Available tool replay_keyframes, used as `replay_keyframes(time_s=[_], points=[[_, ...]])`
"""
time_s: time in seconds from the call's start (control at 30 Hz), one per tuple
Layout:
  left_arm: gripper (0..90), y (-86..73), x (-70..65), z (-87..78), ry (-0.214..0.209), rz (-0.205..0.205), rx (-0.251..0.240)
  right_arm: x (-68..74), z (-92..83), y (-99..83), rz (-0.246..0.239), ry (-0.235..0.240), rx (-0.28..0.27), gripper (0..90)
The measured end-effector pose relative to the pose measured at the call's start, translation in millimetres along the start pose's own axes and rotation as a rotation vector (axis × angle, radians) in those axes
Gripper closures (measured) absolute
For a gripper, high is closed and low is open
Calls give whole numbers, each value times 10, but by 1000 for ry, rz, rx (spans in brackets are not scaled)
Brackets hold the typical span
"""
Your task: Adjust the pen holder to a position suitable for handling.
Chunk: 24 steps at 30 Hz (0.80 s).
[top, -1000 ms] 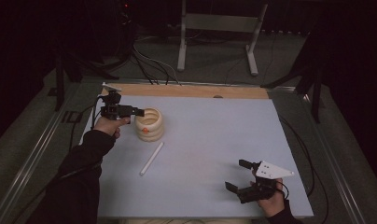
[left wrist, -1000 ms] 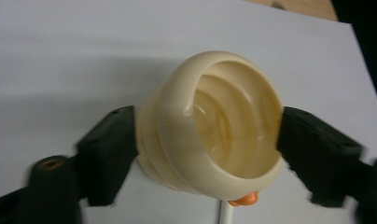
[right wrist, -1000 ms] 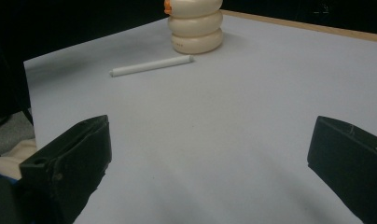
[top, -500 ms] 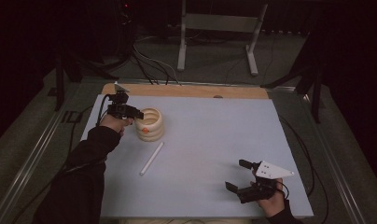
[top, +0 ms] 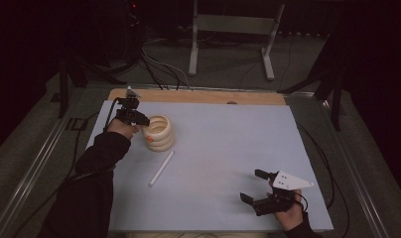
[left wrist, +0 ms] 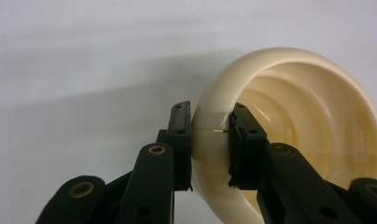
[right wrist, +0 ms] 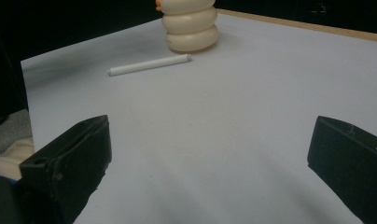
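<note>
A cream stack of rings (top: 160, 133) stands at the back left of the pale mat, with an orange bit at its side. My left gripper (top: 141, 121) has just been closing and is now shut on the rim of the top ring (left wrist: 270, 93), one jaw outside the rim and one inside, as the left gripper view shows. A white rod (top: 161, 168) lies flat on the mat in front of the stack; it also shows as the rod (right wrist: 149, 64) below the stack (right wrist: 191, 25) in the right gripper view. My right gripper (top: 252, 186) rests open near the front right, with nothing between its jaws.
The pale mat (top: 228, 148) lies on a wooden table whose back edge (top: 198, 96) shows as a bare strip. Behind the table stand a metal frame (top: 233, 34) and cables on a dark floor.
The left gripper's jaws closed onto the rim of the top ring, and the hand shifted slightly. The right gripper stayed put.
</note>
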State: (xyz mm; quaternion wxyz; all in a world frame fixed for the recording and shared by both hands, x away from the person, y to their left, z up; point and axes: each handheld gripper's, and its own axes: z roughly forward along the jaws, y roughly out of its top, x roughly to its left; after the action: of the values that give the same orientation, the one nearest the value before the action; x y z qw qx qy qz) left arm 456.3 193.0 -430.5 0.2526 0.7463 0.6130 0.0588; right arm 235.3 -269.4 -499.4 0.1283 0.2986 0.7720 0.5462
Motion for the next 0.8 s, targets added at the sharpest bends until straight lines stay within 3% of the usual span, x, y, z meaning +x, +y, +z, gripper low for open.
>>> replay_keyframes(time_s=[0.23, 0.47, 0.8], points=[[753, 35, -88, -89, -36, 26, -14, 2, 2, 4, -1, 0, -2, 0], [753, 79, -361, -116, -67, 85, -3, 3, -10, 10, 0, -4, -8, 0], [756, 100, -851, -100, -118, 217, 33, 2, -37, 26, -4, -11, -26, 0]])
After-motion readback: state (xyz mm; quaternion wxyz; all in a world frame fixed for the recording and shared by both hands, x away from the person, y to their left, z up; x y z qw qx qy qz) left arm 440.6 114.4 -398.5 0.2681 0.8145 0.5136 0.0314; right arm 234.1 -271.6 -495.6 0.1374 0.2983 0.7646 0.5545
